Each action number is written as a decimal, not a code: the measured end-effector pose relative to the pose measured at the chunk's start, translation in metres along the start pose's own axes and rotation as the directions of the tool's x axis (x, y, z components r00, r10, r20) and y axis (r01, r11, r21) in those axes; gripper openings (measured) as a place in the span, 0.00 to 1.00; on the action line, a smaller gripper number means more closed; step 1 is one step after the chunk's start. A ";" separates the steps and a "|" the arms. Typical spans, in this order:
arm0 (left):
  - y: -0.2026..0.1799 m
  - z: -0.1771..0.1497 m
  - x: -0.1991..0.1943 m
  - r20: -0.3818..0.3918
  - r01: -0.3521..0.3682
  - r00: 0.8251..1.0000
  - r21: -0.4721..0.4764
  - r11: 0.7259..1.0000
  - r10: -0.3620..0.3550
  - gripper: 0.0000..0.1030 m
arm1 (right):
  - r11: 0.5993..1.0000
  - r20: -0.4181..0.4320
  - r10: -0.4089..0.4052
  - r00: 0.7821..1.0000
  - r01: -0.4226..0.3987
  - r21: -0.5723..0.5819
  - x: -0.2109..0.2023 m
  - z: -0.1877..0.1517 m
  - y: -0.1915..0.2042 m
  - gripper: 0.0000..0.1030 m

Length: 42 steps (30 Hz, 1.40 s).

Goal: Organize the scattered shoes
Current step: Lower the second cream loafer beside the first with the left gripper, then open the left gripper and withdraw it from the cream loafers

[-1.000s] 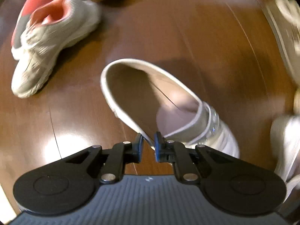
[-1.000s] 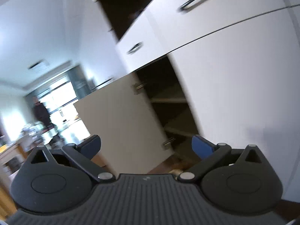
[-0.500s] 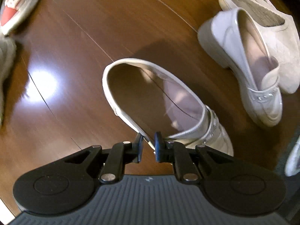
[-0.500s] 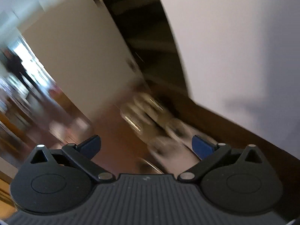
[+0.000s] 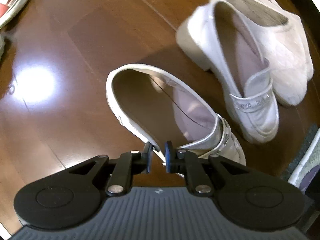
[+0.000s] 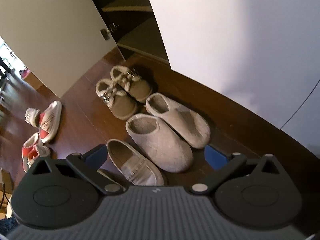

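Left gripper point(image 5: 158, 152) clamped on the white loafer's point(image 5: 160, 108) rim, carrying it above the floor toward its mate point(image 5: 240, 76); right gripper point(image 6: 156, 156) gapes empty; next, set it alongside, toes aligned.

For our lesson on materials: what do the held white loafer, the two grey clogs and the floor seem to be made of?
White loafer: smooth leather or imitation leather, slightly glossy, with a metal-looking trim across the front.
Grey clogs: matte, fuzzy surface without shine, probably felt or wool.
Floor: dark brown wood or wood-look planks, polished; seams and a bright light reflection show.
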<state>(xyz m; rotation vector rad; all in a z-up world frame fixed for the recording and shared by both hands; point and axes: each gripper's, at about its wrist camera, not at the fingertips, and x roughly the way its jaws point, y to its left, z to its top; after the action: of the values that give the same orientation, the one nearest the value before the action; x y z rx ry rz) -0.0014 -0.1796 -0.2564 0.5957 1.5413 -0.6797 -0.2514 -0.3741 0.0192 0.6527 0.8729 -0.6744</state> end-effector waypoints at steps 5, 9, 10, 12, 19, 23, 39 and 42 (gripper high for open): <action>-0.012 0.002 0.002 0.004 0.002 1.000 0.049 0.999 -0.002 0.13 | 1.000 -0.019 -0.010 1.000 0.010 -0.006 0.001 -0.005 -0.006 1.00; -0.011 0.007 0.003 0.000 0.016 1.000 0.015 1.000 -0.016 0.13 | 1.000 -0.026 -0.009 1.000 0.009 -0.011 0.001 -0.007 -0.006 1.00; -0.009 0.008 0.004 -0.002 0.022 1.000 0.000 1.000 -0.022 0.13 | 1.000 -0.027 -0.010 1.000 0.010 -0.012 0.001 -0.007 -0.006 1.00; -0.005 0.012 0.004 -0.002 0.040 0.999 -0.034 0.999 -0.040 0.13 | 1.000 -0.031 -0.011 0.999 0.010 -0.014 0.002 -0.008 -0.005 1.00; 0.008 0.024 0.006 0.023 0.096 0.995 -0.143 0.985 -0.094 0.11 | 0.999 -0.053 -0.005 0.999 0.003 -0.039 0.007 -0.009 0.001 1.00; 0.015 0.025 0.003 0.054 0.123 0.992 -0.165 0.979 -0.116 0.11 | 0.998 -0.070 -0.011 0.997 0.006 -0.070 0.011 -0.013 0.007 1.00; -0.055 -0.079 -0.009 -0.036 0.170 0.985 0.114 0.979 -0.167 0.21 | 0.991 -0.123 -0.003 0.992 -0.014 -0.135 0.021 -0.016 0.021 1.00; -0.074 -0.107 0.027 -0.145 0.183 0.976 0.136 0.974 -0.163 0.21 | 0.989 -0.126 0.007 0.992 -0.026 -0.143 0.019 -0.017 0.022 1.00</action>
<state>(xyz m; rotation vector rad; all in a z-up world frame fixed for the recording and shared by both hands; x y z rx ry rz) -0.1303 -0.1540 -0.2740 0.6328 1.6905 -0.9092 -0.2341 -0.3525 -0.0001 0.5757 1.0222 -0.5536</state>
